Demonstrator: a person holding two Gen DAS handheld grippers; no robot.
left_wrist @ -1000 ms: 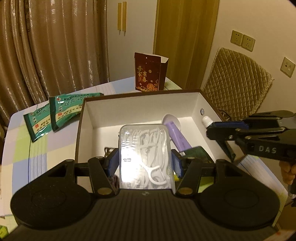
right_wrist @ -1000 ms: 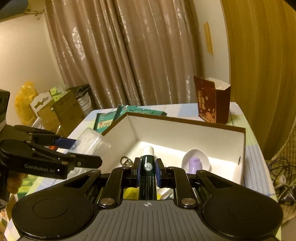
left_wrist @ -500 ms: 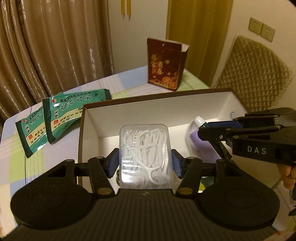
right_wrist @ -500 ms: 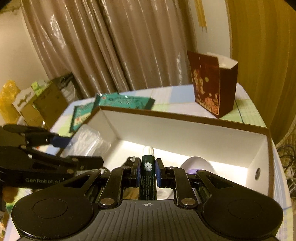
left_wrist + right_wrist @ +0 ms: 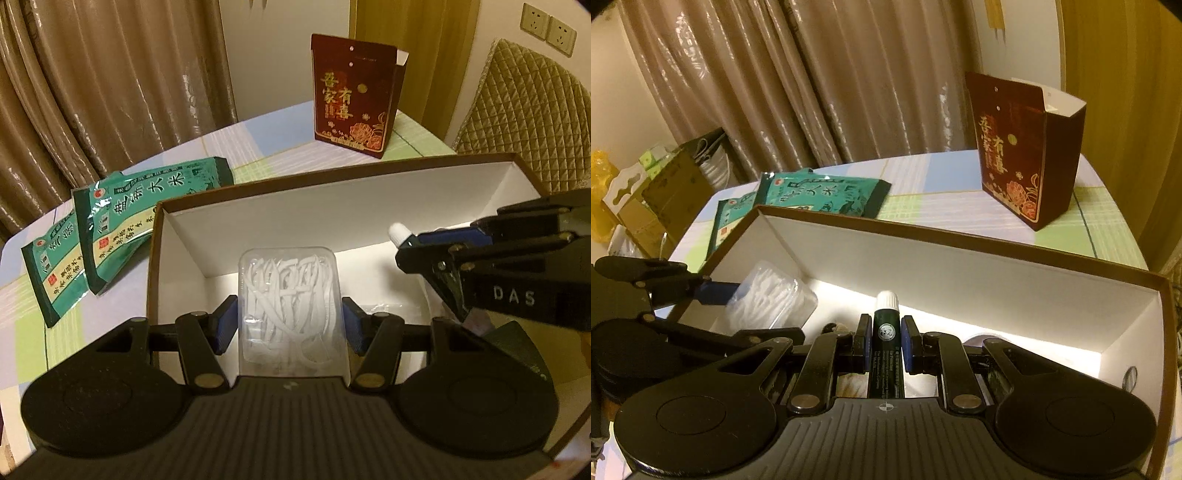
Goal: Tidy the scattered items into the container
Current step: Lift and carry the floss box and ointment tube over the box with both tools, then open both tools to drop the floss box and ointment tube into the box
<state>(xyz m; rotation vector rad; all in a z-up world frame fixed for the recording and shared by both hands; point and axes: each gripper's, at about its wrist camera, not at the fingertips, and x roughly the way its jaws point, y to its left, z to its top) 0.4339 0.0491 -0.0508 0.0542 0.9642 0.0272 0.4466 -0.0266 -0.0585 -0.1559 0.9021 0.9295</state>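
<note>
Holding now: left gripper (image 5: pixel 288 325) pinches a clear floss-pick case (image 5: pixel 290 306); right gripper (image 5: pixel 884 347) pinches a dark green tube (image 5: pixel 885 343).
Position: both items hang inside the white box (image 5: pixel 960 266), above its floor.
Collision risk: grippers crowd together; releasing blind may knock one item aside.
Below: contents partly hidden, possibly a cable.
Beyond: green packets (image 5: pixel 122 229) lie outside, untidied.

The open box (image 5: pixel 369 206) is viewed closely, downward, from each gripper's wrist, and shared with the curtain (image 5: pixel 812 92) behind.
</note>
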